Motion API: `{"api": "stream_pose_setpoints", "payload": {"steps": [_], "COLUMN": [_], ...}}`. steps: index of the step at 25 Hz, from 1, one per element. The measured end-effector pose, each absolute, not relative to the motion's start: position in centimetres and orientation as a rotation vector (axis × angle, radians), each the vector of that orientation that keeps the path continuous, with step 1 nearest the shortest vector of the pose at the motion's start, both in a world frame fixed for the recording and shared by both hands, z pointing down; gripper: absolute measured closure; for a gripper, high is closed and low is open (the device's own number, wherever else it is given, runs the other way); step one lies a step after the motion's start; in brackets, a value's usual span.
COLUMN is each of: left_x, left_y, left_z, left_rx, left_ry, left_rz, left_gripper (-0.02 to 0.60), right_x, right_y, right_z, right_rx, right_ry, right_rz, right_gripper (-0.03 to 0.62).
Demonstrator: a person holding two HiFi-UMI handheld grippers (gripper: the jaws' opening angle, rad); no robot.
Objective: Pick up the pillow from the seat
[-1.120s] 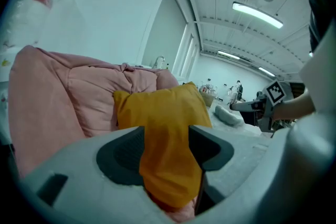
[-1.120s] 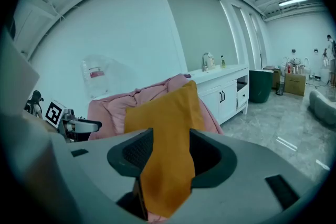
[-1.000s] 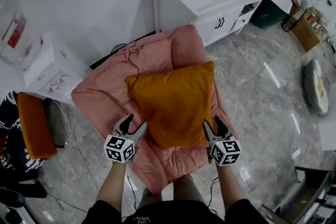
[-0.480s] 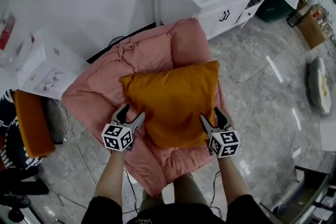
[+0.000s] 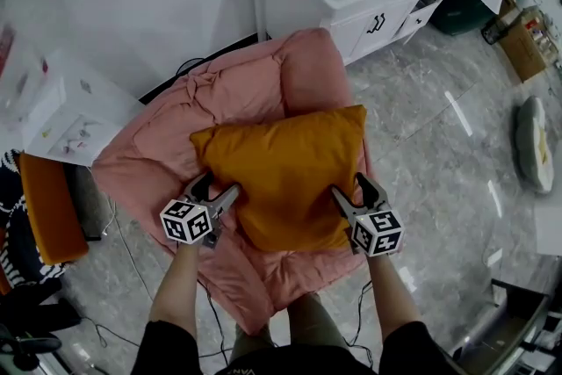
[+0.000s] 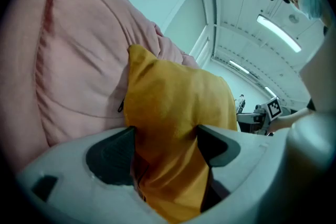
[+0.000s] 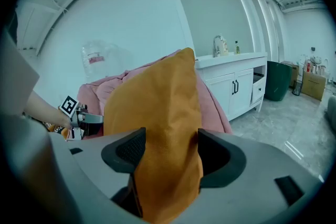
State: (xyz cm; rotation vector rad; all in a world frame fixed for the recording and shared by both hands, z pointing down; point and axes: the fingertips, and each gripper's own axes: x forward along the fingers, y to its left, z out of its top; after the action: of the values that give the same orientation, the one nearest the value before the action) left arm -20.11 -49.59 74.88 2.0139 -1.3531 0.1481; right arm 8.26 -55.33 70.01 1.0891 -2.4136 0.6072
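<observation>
The pink padded seat (image 5: 237, 92) fills the middle of the head view, with its back on the far side and its front edge near me. It is soft and sags, so whatever rests on it sinks in a little rather than sitting proud.

The orange pillow (image 5: 281, 171) lies flat on the seat cushion, one corner toward the far left and its near edge toward me. It is wide and floppy, so I judge one grip would let it fold and slide. That is why I come at it from both sides at once.

My left gripper (image 5: 215, 189) is at the pillow's near left edge and my right gripper (image 5: 351, 189) is at its near right edge, both angled downward. The jaws of both have just been opening and now stand spread wide. In each gripper view a fold of orange fabric bulges up between the two pads and fills most of the gap. I judge that neither pair is clamped on it yet, so the pillow rests on the seat, unlifted.
</observation>
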Motion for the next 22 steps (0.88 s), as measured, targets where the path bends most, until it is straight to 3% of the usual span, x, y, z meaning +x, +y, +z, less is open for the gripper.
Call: {"api": "stream_pose_setpoints", "payload": {"steps": [4, 9, 14, 22], "left_x": [-19.7, -19.3, -18.6, -17.7], "left_y": [-50.2, -50.7, -50.1, -47.4], "left_z": [75.2, 75.3, 75.0, 74.2], "left_rx": [2.026, 2.018, 1.973, 1.983], "left_ry": [-1.303, -1.304, -1.355, -1.383], "left_rz": [0.087, 0.072, 0.061, 0.079], "left_gripper": [0.218, 0.229, 0.358, 0.434], "right_x": [7.6, 7.0, 7.5, 8.2], "right_y": [-55.7, -55.2, -54.3, -51.4], "right_z": [70.7, 70.9, 70.8, 70.7], "right_rx": [1.062, 1.114, 1.198, 1.254], "right_ry": [-2.432, -2.449, -2.414, -2.357], "right_rz": [0.642, 0.649, 0.669, 0.713], "right_gripper": [0.312, 0.383, 0.459, 0.551]}}
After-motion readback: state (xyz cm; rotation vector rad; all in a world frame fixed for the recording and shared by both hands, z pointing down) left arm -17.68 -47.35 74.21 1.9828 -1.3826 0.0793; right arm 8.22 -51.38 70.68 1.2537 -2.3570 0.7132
